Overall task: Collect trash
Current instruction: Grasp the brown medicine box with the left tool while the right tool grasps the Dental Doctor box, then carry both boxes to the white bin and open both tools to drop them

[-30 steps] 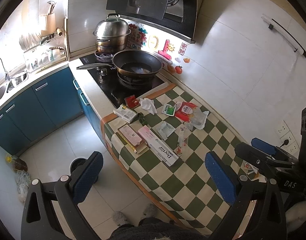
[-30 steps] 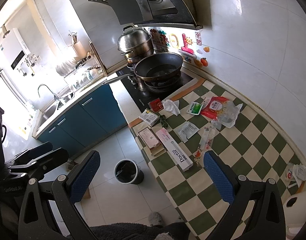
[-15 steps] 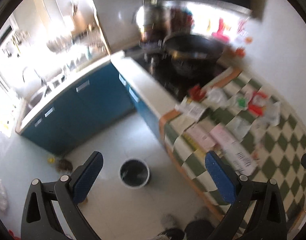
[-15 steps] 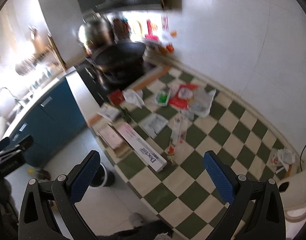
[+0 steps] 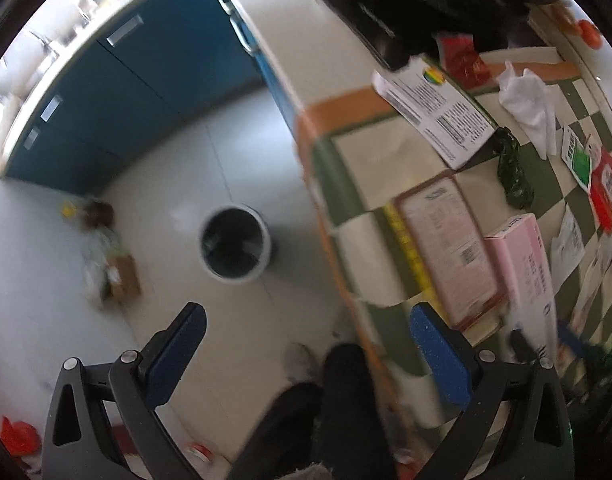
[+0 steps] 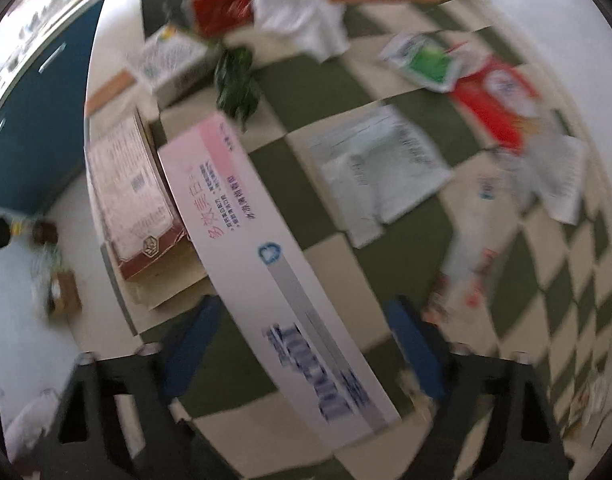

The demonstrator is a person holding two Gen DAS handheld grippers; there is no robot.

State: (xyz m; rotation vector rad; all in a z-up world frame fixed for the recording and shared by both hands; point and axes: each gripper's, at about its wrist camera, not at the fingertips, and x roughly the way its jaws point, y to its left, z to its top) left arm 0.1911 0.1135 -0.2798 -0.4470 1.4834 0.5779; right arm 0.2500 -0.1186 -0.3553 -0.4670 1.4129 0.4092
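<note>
Long pink-and-white box (image 6: 265, 256) lies diagonal near the counter (image 6: 406, 312) edge, a flat carton (image 6: 133, 196) beside it. Our right gripper (image 6: 301, 340) straddles the box, jaws just narrowing, pads apart from it. Left gripper (image 5: 306, 354) gapes empty over open floor (image 5: 177, 160), bin (image 5: 235, 244) below.

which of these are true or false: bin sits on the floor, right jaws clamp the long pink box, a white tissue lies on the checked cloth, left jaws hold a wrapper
1. The bin sits on the floor: true.
2. The right gripper clamps the long pink box: false; its jaws straddle the box and have just been closing, not yet pressing.
3. A white tissue lies on the checked cloth: true.
4. The left gripper holds a wrapper: false; its jaws are open and empty, above the floor.
</note>
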